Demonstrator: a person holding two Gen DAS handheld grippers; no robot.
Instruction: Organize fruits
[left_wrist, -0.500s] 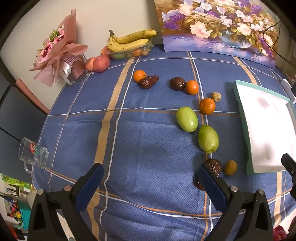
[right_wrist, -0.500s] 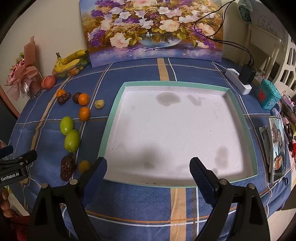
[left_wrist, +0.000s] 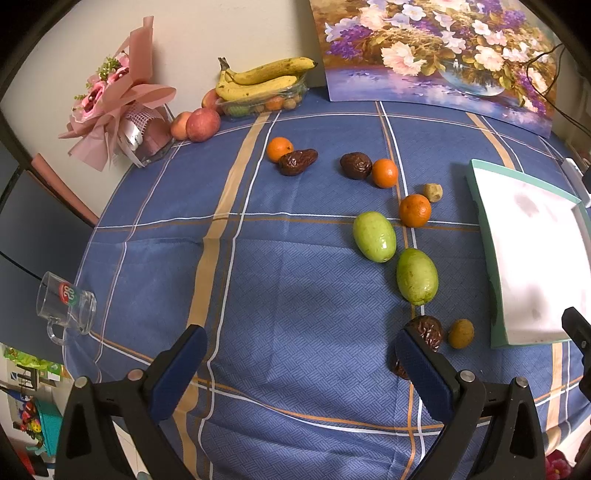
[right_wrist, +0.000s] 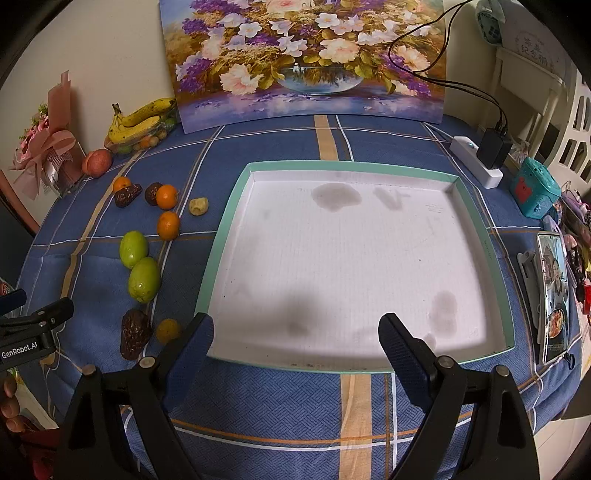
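Observation:
Loose fruit lies on the blue checked tablecloth: two green fruits, three oranges, wrinkled brown fruits and a small yellow-brown one. My left gripper hangs open above the cloth, with nothing between its fingers; its right finger covers part of a brown fruit. A white tray with a teal rim holds nothing. My right gripper stands open over the tray's near edge. The same fruits lie left of the tray in the right wrist view, among them a green fruit.
Bananas on a clear container, apples and a pink bouquet sit at the back left. A glass mug lies near the left edge. A flower painting leans on the wall. A power strip, a teal toy and a phone lie right of the tray.

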